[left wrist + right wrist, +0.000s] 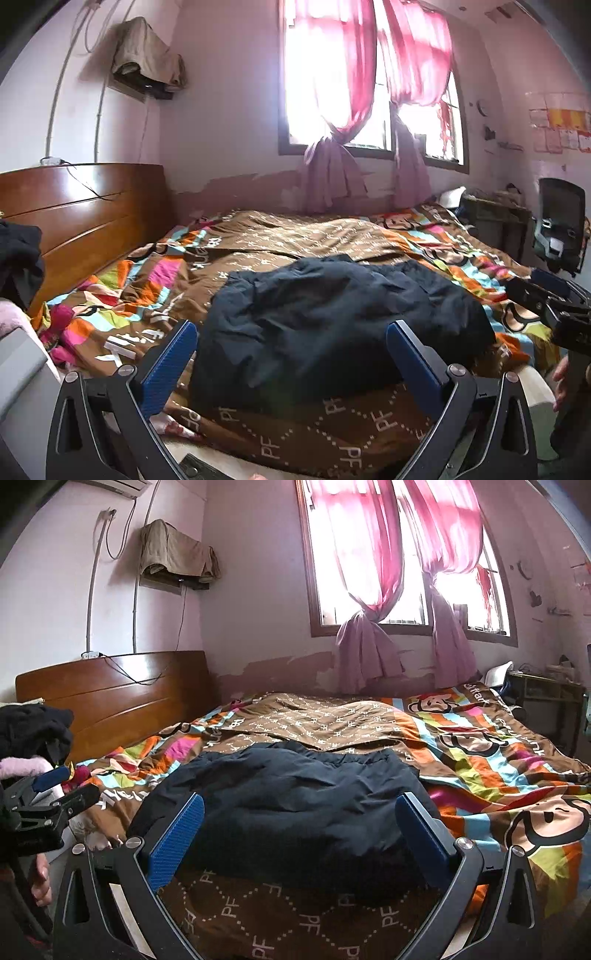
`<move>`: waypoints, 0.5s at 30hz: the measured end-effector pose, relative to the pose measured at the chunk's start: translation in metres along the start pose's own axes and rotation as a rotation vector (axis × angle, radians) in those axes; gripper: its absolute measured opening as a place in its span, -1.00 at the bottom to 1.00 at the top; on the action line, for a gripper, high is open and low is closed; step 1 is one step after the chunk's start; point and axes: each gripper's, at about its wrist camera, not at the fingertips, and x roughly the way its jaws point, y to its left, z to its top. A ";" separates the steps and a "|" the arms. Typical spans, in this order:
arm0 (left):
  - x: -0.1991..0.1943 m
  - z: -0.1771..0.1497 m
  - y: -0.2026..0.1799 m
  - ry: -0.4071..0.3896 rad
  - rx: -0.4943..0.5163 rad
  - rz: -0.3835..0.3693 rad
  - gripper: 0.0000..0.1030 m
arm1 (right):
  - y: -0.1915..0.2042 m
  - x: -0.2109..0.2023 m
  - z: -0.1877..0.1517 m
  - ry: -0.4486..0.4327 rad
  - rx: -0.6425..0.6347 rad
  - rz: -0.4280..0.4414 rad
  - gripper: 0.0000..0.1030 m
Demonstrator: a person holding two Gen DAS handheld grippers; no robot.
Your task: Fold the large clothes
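- Currently: dark navy garment (332,325) lying in a rumpled heap on the bedspread (303,236), near the front edge of the bed, sleeves and hem not distinguishable.
- Same garment (291,812) from the right wrist view: centred ahead, front edge resting on the brown "PF" panel of the bedspread (480,760).
- Left gripper (291,354): jaws spread wide, blue pads (173,362) on either side of the garment's near edge in the view; nothing held. Contact with the fabric not determinable from this angle.
- Right gripper (303,827): jaws likewise wide apart, blue pads (177,834) framing the garment's near portion; nothing clamped.
- Right gripper also visible at the right margin of the left wrist view (554,299), beside the bed edge, with part of a hand (561,376) below it.
- Left gripper visible at the left margin of the right wrist view (51,790), with fingers of a hand (40,882) beneath.
- Bedspread: striped in orange, pink, green and blue with cartoon monkey faces, a brown patterned blanket section folded across the middle.
- Wooden headboard (81,218) at left; dark clothes (18,258) piled in front of it.
- Window (369,85) behind the bed, strongly backlit, pink curtains (340,162) knotted at mid-height.
- Beige cloth (147,55) draped over a wall-mounted box above the headboard.
- Black chair (561,225) at far right, near the foot of the bed.
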 end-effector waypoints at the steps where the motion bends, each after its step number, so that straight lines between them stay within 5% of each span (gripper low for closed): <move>1: 0.000 -0.002 -0.002 0.004 0.003 -0.004 1.00 | 0.001 -0.001 -0.001 0.000 -0.003 0.000 0.97; 7: -0.002 -0.008 0.002 0.000 -0.032 0.029 1.00 | 0.009 -0.006 -0.011 -0.028 -0.045 -0.017 0.97; 15: 0.010 -0.017 0.006 0.042 -0.038 0.058 1.00 | 0.006 0.007 -0.026 0.064 -0.050 -0.024 0.97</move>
